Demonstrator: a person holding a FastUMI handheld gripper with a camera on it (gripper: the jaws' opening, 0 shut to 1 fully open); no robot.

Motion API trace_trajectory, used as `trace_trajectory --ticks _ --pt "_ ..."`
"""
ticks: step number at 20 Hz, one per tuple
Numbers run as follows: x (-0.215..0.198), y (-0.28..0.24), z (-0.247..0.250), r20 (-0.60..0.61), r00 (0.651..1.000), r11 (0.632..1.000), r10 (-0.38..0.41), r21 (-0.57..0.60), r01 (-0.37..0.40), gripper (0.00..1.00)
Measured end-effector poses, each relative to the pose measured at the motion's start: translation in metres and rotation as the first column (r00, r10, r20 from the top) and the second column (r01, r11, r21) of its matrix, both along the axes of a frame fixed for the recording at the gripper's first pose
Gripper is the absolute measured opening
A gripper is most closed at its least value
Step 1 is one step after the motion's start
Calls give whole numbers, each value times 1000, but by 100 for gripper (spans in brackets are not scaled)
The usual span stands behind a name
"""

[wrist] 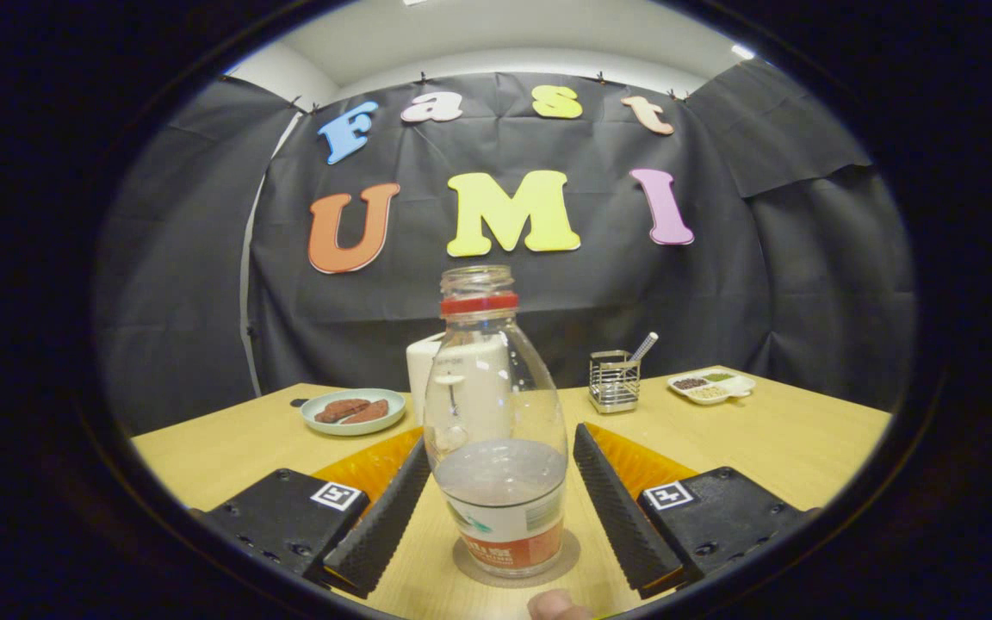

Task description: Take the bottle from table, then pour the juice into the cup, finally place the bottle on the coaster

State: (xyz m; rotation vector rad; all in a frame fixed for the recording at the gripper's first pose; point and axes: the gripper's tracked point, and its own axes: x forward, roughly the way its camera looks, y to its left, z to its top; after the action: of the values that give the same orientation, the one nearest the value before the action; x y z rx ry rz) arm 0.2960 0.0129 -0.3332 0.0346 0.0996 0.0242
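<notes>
Wide apart sit the two fingers of the claw (496, 508), one on each side of the bottle (496, 422), and neither one seems to press on it. Under it all is the big wooden table (789, 439), and on it the clear bottle stands up straight on a round coaster (565, 555), no cap on, a little juice inside. Behind the bottle is a white cup (423, 366), then a plate of cookies (353, 412), a wire holder (614, 380), a small snack tray (713, 385) and a fingertip (558, 605).
</notes>
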Motion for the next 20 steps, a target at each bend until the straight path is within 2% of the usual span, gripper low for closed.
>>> trace_trajectory --ticks 11,13,16,20 --pt "-35 16 49 86 996 999 21 -48 -17 100" --pt "-52 23 65 88 996 998 33 -62 -27 100" --pt "-84 23 89 97 995 994 13 -105 -3 100" --pt "-130 31 121 103 994 993 47 -109 -36 100"
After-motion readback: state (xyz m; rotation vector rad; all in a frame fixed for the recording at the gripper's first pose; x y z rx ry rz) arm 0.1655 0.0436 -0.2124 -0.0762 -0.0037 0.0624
